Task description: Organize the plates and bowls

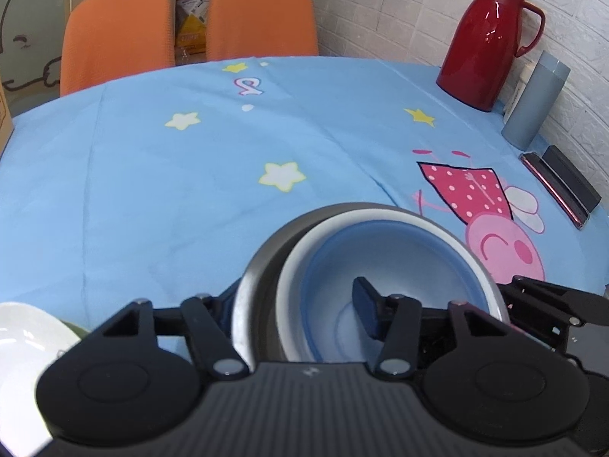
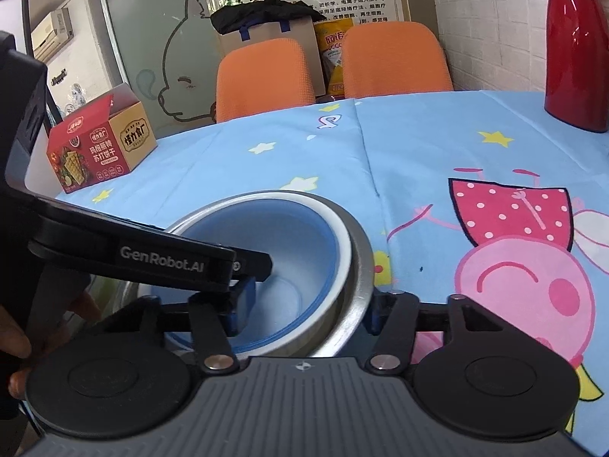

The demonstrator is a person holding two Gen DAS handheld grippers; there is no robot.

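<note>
A nest of bowls sits on the blue tablecloth: a metal bowl (image 1: 251,278) outside, a white bowl (image 1: 300,251) in it, a blue bowl (image 1: 384,251) innermost. It also shows in the right wrist view, with the metal bowl (image 2: 359,262) and the blue bowl (image 2: 289,236). My left gripper (image 1: 300,304) straddles the left rims, one finger inside the blue bowl, one outside the metal bowl. My right gripper (image 2: 308,316) straddles the right rims the same way. How firmly either clamps is unclear. A white plate (image 1: 23,346) lies at the lower left.
A red thermos jug (image 1: 487,38), a grey flask (image 1: 533,103) and a dark case (image 1: 563,186) stand by the brick wall on the right. A red snack box (image 2: 102,141) sits at the table's left edge. Two orange chairs (image 1: 190,26) stand behind the table.
</note>
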